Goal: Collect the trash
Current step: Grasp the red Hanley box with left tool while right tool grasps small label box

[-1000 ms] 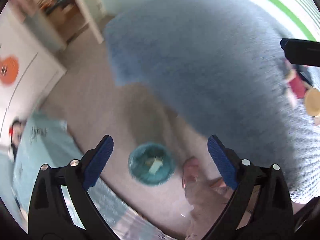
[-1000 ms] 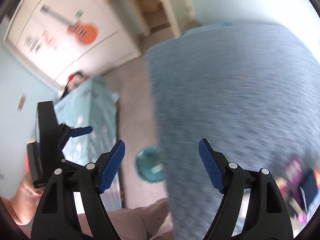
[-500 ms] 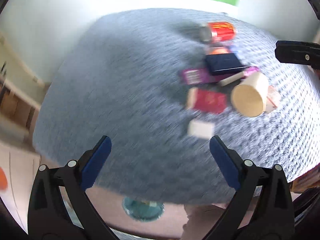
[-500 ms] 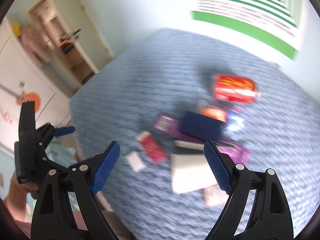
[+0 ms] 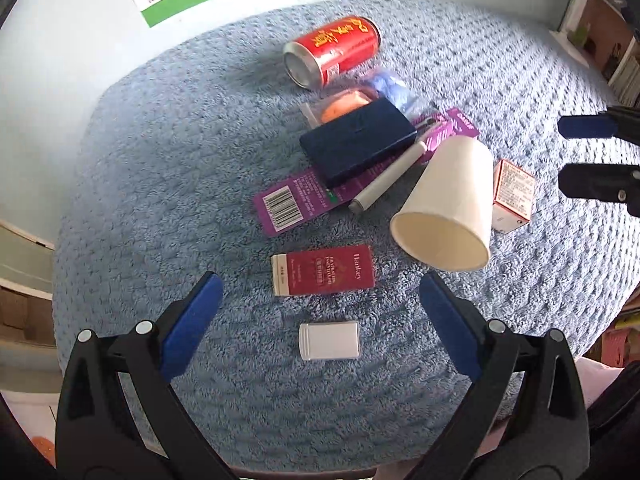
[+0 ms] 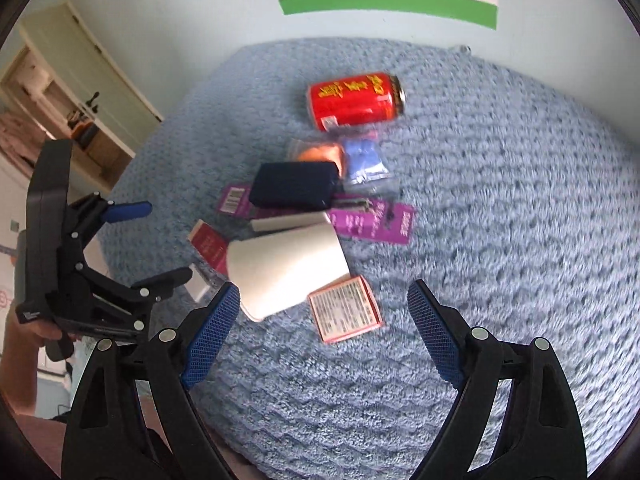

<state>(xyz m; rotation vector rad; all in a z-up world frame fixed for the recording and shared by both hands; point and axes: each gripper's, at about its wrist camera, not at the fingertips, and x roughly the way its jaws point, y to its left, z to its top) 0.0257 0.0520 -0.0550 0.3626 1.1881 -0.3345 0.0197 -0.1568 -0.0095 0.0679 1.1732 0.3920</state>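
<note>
Spread over a blue textured cloth [image 5: 140, 200] on a worktop, with both grippers empty and hovering above the near edge.

At far left, only bare cloth out to the rounded 9 o'clock edge, then wall and floor: plenty of room to swing in from there.

Left gripper [image 5: 320, 320] wide apart, nothing between the pads. Directly between its fingertips, just toward 6 o'clock of centre, a small white flat container [image 5: 329, 340], long axis running 9 to 3, across the jaw line. Just past it toward 12 o'clock, a red carton [image 5: 324, 270], same 9-to-3 axis. Judged the nearest pick for the left hand; a wrist roll would likely be needed to span the short sides.

Farther toward 12 o'clock: purple card [image 5: 288, 204], dark blue box [image 5: 356, 140], white tube [image 5: 388, 178], red can [image 5: 332, 50] lying on its side.

Toward 2 o'clock, a paper cup [image 5: 444, 208] tipped over, mouth facing the camera, touching a small pink box [image 5: 514, 196].

Right gripper [image 6: 324, 328] also wide, empty, with that pink box between its fingertips and the cup at 10 o'clock. To the right, open cloth out to the 3 o'clock edge.
</note>
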